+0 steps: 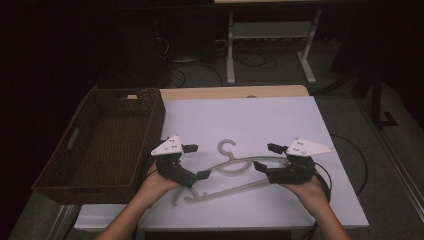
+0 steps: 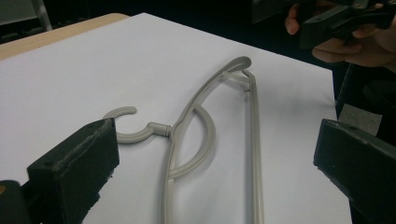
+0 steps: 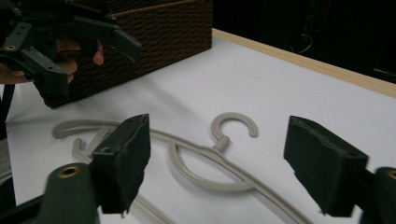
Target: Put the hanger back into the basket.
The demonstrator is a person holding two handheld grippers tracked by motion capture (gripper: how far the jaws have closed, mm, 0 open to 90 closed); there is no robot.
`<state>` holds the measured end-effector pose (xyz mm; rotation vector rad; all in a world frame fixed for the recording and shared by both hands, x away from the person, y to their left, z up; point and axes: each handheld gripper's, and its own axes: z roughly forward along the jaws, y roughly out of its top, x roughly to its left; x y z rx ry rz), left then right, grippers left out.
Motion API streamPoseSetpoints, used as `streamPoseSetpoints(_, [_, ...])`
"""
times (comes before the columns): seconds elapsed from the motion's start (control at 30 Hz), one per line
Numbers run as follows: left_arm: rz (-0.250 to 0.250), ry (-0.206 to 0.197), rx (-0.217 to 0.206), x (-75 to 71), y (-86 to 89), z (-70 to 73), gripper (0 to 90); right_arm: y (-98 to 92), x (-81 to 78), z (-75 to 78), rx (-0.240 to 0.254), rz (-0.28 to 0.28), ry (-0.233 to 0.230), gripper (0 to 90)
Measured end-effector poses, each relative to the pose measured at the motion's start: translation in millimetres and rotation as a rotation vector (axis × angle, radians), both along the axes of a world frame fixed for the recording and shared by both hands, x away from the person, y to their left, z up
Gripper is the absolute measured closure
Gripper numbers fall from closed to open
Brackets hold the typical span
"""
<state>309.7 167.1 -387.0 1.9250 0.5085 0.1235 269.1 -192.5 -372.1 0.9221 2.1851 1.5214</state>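
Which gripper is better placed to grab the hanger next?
Left, probably. The left gripper is open right over the hanger arm; the right gripper, also open, sits near its other end, slightly off it.

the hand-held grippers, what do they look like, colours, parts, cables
Both are alike. The left hand-held gripper and the right hand-held gripper have black bodies with ribbed frames, each topped by a pale grey three-cornered plate with small holes. Each ends in two blocky black jaws faced with rough dark padding, and brass-coloured fittings show near the jaw bases. A black cable trails from each. The forearms are bare, no sleeves.
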Motion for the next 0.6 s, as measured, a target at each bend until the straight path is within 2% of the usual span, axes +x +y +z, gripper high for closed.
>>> streamPoseSetpoints(0.07, [-0.002, -0.001, 0.007, 2.5, -1.5, -0.8, 0.0, -8.7, -3.8, -1.5, 0.014, -0.018, -0.001, 14.3])
streamPoseSetpoints(0.27, [-0.015, 0.008, 0.038, 10.6, -7.5, -4.5, 0.0, -27.0, -15.6, -8.4, 0.047, -0.065, -0.002, 13.6])
streamPoseSetpoints(0.5, [-0.016, 0.035, 0.089, 26.4, -16.8, -14.6, 0.0, -36.4, -18.9, -17.9, 0.034, -0.097, 0.005, 14.0])
streamPoseSetpoints(0.57, [-0.020, 0.039, 0.116, 29.6, -20.7, -18.4, 0.1, -36.5, -18.8, -18.3, 0.033, -0.099, 0.010, 14.2])
streamPoseSetpoints(0.6, [-0.029, 0.027, 0.134, 32.0, -22.6, -20.4, 0.0, -36.3, -18.6, -18.4, 0.032, -0.100, 0.008, 14.3])
